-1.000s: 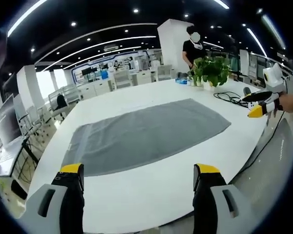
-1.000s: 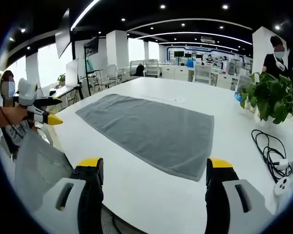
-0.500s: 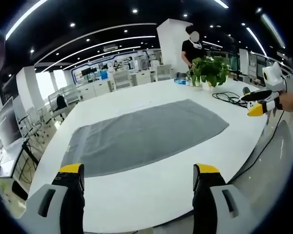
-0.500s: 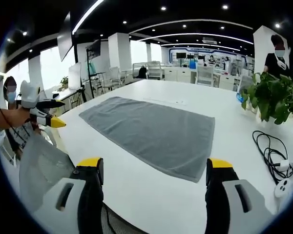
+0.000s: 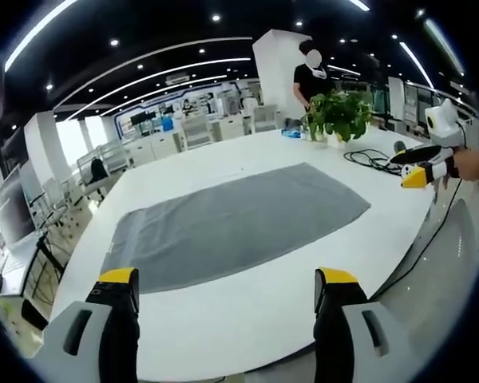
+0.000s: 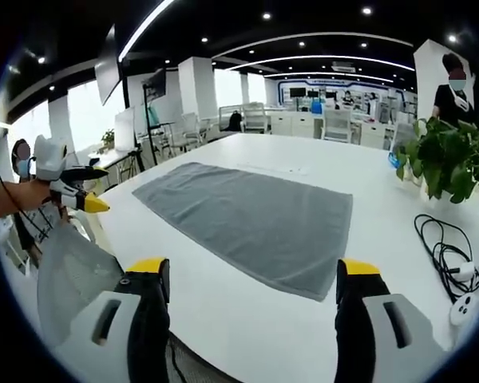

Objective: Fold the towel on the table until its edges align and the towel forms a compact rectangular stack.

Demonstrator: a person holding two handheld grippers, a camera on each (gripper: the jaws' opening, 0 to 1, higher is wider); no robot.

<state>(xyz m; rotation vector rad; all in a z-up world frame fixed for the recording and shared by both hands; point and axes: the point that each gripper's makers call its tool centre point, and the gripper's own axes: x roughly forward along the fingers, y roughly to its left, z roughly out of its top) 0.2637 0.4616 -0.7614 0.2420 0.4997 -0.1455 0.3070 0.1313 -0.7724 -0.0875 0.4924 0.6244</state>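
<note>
A grey towel (image 5: 235, 219) lies spread flat and unfolded on the white table (image 5: 247, 319). In the right gripper view the same towel (image 6: 251, 219) stretches away from me across the table (image 6: 247, 319). My left gripper (image 5: 223, 287) hangs open above the table's near edge, short of the towel, with nothing between its yellow-tipped fingers. My right gripper (image 6: 247, 275) is also open and empty, just short of the towel's near edge. The right gripper (image 5: 419, 166) shows at the far right of the left gripper view; the left gripper (image 6: 76, 191) shows at the left of the right gripper view.
A potted green plant (image 5: 339, 116) (image 6: 445, 159) stands at the table's far side. A black cable (image 6: 443, 247) and a small white device (image 6: 465, 302) lie beside it. A person in black (image 5: 311, 76) stands behind the plant. A grey mesh chair back (image 6: 72, 279) is close by.
Both views have shifted slightly with the hands; the towel lies as before and both grippers stay open.
</note>
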